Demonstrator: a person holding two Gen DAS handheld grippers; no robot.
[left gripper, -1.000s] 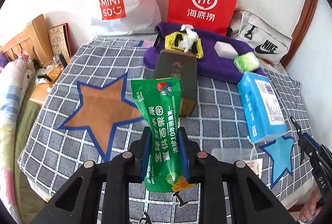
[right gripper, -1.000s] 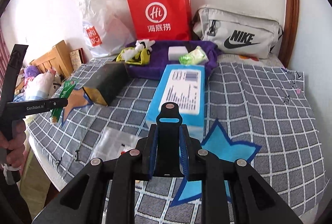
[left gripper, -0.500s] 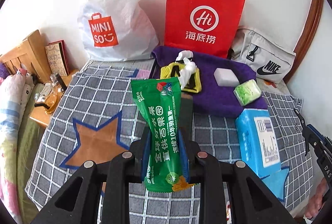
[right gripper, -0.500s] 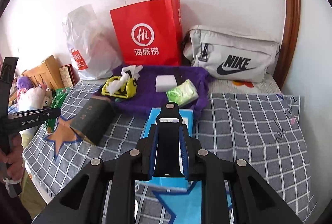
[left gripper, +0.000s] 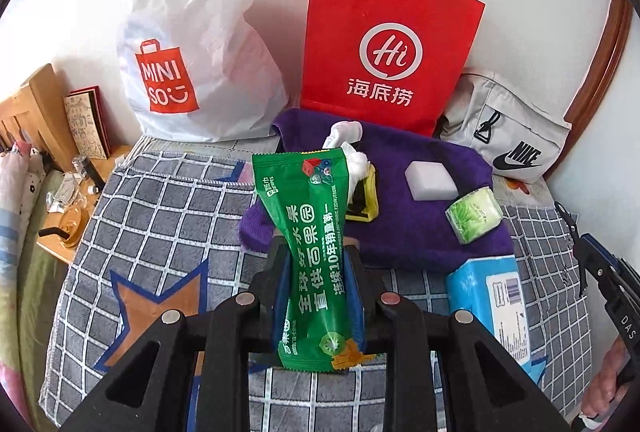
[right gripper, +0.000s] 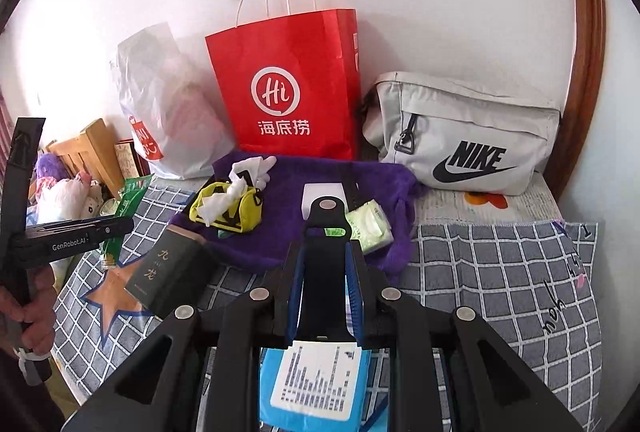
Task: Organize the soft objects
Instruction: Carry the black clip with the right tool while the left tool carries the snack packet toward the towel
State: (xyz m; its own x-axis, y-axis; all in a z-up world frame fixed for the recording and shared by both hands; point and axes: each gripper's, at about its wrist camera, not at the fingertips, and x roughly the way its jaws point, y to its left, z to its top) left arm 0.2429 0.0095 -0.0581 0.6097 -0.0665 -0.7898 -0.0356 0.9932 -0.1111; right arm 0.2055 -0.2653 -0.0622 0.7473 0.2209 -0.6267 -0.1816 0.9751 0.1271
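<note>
The left gripper (left gripper: 316,284) is clamped on a green wipes packet (left gripper: 310,256), which is held upright above the checked cloth (left gripper: 168,207); the right gripper (right gripper: 326,272) is closed with nothing between its jaws, above a blue tissue pack (right gripper: 316,392) lying on the near part of the cloth. The step in hand is judged to be the carrying of the packet toward the purple towel (left gripper: 416,232) at the far side, where a yellow pouch (right gripper: 228,209), a white sponge block (left gripper: 430,179) and a pale green tissue packet (left gripper: 474,216) are already gathered. A bare patch of towel is called for next, and a release there (the pouch lies directly beyond the packet). Chinese print is carried on the packet, with "10" legible. "MINISO" is read on the white plastic bag (left gripper: 192,43), "Hi" with three Chinese characters on the red paper bag (left gripper: 384,47), "NIKE" on the grey bag (right gripper: 464,139), and "GenRobot.AI" on the left tool's body in the right wrist view
</note>
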